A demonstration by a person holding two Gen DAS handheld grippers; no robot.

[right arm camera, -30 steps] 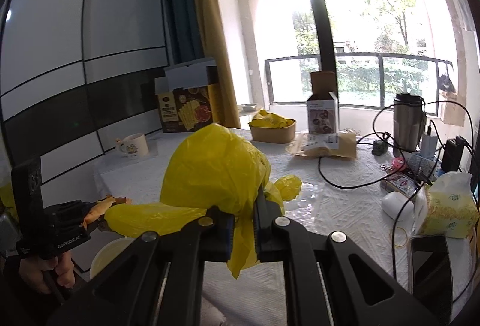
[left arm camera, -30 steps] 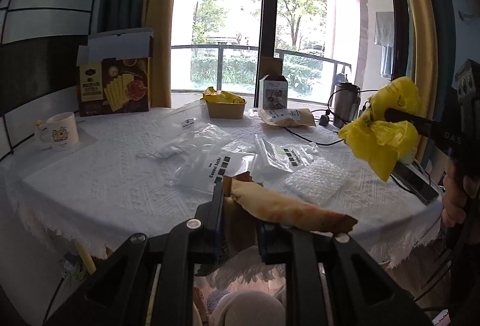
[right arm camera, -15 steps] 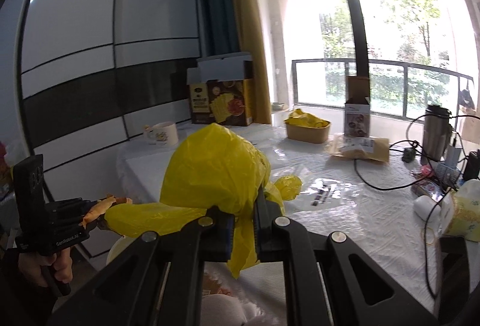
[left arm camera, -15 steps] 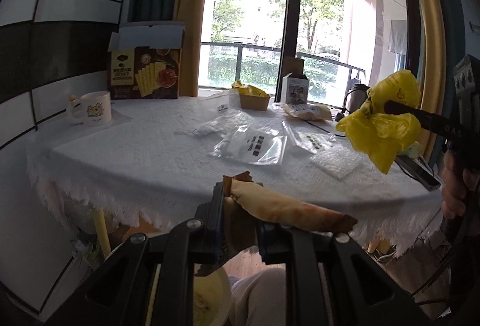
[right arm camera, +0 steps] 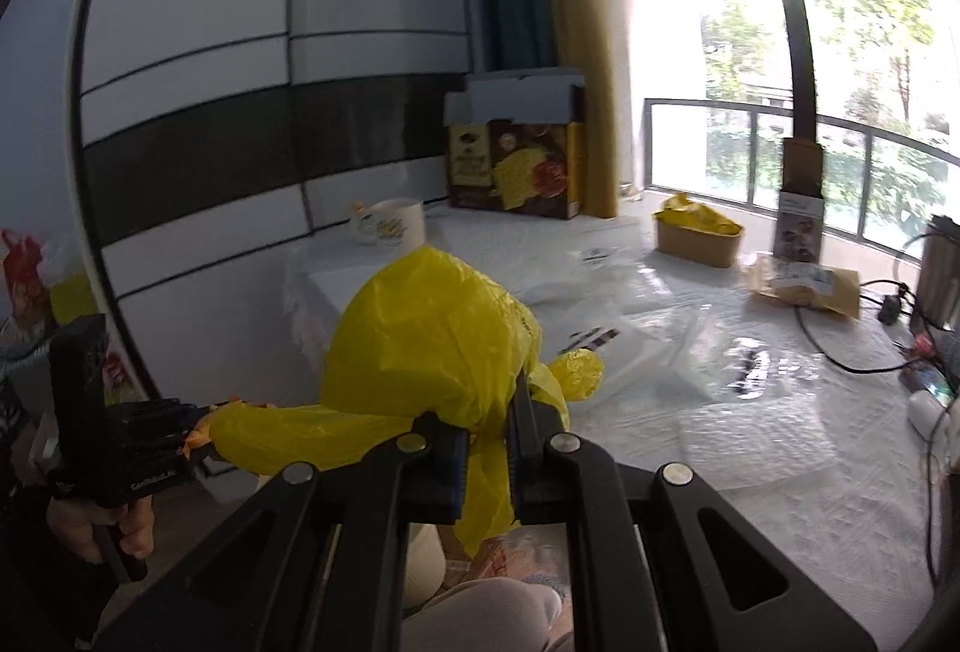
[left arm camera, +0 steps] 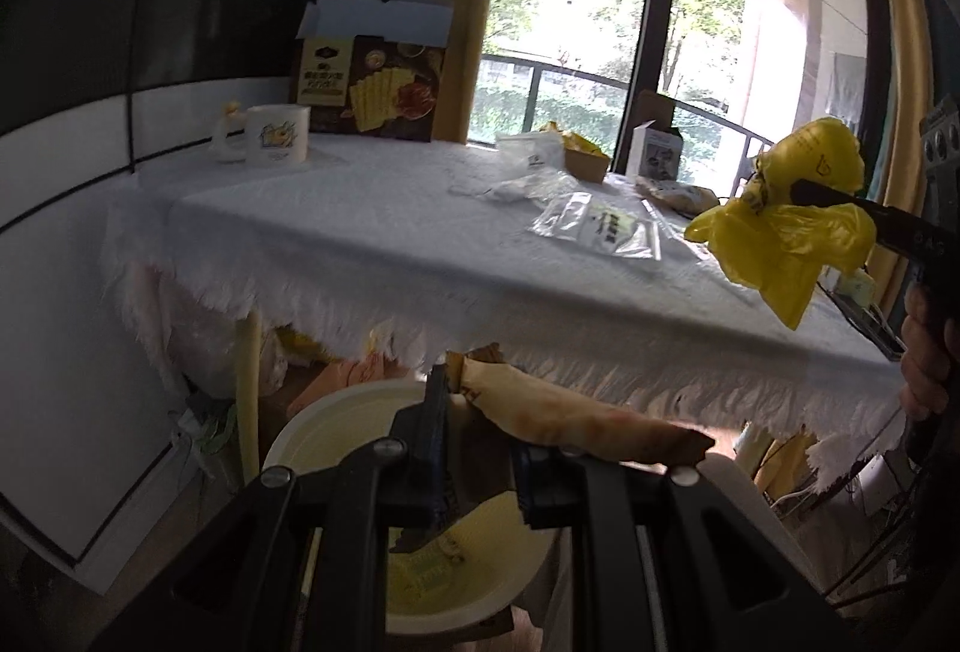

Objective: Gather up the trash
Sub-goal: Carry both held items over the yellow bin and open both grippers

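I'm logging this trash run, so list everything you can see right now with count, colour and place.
brown wrapper: 1, tan-brown, held over bin
yellow bag: 1, yellow, held off table edge
bin: 1, cream, floor below table
table: 1, white cloth
mug: 1, white, far left
cracker box: 1, brown, open, back
clear packets: several, middle
paper tray: 1, tan, holds yellow plastic
small carton: 1, by window
flask: 1, steel, right
left gripper: shut on wrapper
right gripper: shut on bag
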